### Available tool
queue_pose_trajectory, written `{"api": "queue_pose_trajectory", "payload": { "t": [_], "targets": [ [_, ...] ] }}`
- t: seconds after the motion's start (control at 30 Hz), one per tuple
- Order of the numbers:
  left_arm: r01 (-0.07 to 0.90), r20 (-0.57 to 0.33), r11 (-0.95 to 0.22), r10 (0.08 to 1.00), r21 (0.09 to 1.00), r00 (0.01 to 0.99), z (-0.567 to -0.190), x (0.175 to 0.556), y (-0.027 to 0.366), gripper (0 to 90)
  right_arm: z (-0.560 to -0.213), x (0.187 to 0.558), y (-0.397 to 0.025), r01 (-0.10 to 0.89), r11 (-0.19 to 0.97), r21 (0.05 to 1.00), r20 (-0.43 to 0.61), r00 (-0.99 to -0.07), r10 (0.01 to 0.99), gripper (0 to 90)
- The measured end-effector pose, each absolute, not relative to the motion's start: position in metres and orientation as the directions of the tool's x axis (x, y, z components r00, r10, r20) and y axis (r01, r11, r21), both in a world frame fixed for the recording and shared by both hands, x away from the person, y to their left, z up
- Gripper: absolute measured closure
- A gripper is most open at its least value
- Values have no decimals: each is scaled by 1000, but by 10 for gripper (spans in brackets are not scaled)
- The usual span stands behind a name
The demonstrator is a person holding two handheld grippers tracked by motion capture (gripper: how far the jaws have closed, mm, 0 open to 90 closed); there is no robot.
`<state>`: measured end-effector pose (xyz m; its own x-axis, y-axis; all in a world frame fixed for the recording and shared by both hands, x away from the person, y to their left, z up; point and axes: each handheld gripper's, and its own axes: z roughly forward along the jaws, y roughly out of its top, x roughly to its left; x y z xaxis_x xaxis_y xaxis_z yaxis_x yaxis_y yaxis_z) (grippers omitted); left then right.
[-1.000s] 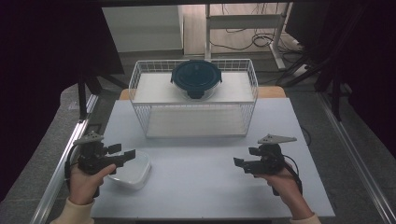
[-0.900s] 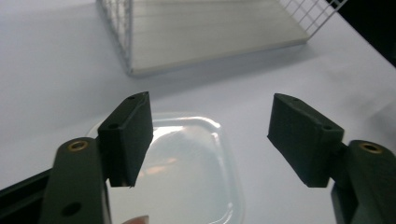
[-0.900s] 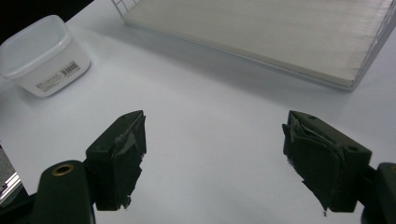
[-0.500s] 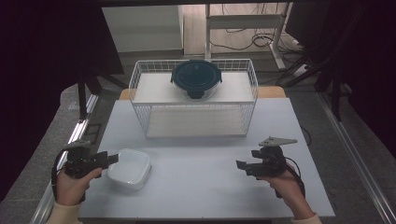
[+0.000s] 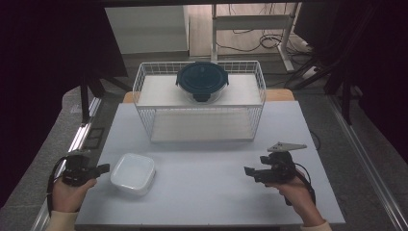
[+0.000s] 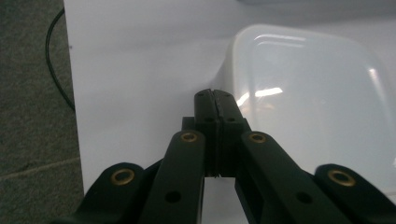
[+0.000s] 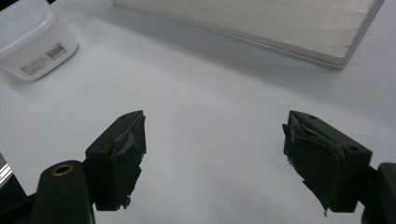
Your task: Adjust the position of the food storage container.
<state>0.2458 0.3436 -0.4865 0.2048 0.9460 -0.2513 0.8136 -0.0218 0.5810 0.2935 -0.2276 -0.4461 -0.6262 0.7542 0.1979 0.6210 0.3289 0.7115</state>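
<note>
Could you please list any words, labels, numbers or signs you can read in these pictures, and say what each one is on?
No text can be read.
White plastic container: a barcode sticker on its side wall in the right gripper view, with small print beside the bars, too small and blurred to read.
Dark lid of the round container on the wire rack: no legible marking.

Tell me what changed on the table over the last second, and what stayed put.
The left gripper drew back from over the white container toward the table's left edge; its jaws are now shut with nothing between them. The container itself seems to have shifted slightly right. The right gripper stayed open in place, and the lidded bowl stayed on the wire rack.
</note>
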Motion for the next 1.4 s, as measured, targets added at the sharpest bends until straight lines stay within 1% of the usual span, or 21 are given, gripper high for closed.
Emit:
{"api": "queue_pose_trajectory", "payload": {
  "t": [0.23, 0.3, 0.57, 0.77, 0.93, 1.07, 1.2, 1.4],
  "targets": [
    [837, -283, -22, 936, 546, 209, -500, 248, 345, 900, -447, 294, -226, 623, 335, 707, 196, -628, 753, 207],
    [839, -298, -19, 930, 543, 214, -501, 248, 344, 900, -447, 294, -227, 624, 336, 705, 196, -627, 754, 207],
    [839, -303, -21, 927, 544, 220, -501, 245, 339, 900, -448, 294, -227, 625, 336, 704, 197, -627, 754, 207],
    [841, -318, -51, 912, 539, 260, -501, 243, 325, 900, -447, 294, -227, 627, 334, 703, 199, -625, 755, 206],
    [837, -313, -82, 904, 542, 291, -501, 243, 311, 900, -448, 294, -227, 629, 333, 703, 199, -623, 756, 206],
    [836, -332, -105, 885, 538, 325, -502, 244, 298, 900, -448, 294, -227, 630, 332, 702, 200, -622, 757, 206],
    [832, -330, -135, 875, 538, 355, -503, 245, 282, 900, -449, 294, -227, 631, 334, 701, 200, -622, 757, 206],
    [827, -323, -155, 869, 540, 374, -506, 247, 270, 900, -448, 294, -228, 628, 333, 703, 195, -621, 759, 206]
  ]
}}
